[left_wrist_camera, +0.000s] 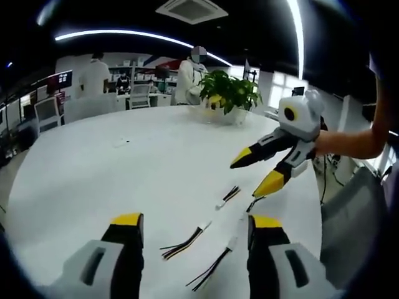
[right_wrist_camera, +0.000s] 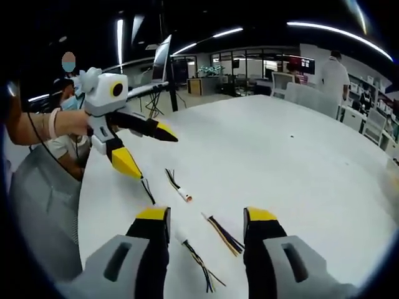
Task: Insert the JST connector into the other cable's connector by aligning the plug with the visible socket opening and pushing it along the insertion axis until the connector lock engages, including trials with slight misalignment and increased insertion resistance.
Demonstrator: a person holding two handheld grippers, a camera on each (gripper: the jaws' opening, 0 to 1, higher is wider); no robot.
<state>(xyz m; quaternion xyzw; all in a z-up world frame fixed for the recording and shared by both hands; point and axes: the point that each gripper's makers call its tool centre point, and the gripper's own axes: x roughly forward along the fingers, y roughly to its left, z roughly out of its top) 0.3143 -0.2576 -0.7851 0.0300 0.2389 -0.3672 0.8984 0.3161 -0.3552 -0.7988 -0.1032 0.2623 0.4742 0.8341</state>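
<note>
Several short JST cables lie loose on the white table (left_wrist_camera: 124, 168). In the left gripper view, one cable (left_wrist_camera: 229, 197) with a white plug lies farthest out, a dark cable (left_wrist_camera: 254, 203) to its right, and two more cables (left_wrist_camera: 184, 243) (left_wrist_camera: 212, 266) between my jaws. My left gripper (left_wrist_camera: 197, 220) is open and holds nothing. The right gripper (left_wrist_camera: 246, 179) hovers open above the dark cable. In the right gripper view, my right gripper (right_wrist_camera: 207, 215) is open over two cables (right_wrist_camera: 224, 235) (right_wrist_camera: 198, 261). The left gripper (right_wrist_camera: 158, 157) hangs open above another cable (right_wrist_camera: 177, 185).
A potted plant (left_wrist_camera: 229, 93) stands at the far side of the table. A grey chair back (left_wrist_camera: 352, 218) sits by the table's right edge. People and office chairs (left_wrist_camera: 47, 112) are beyond the table. A seated person (right_wrist_camera: 65, 146) is by the table edge.
</note>
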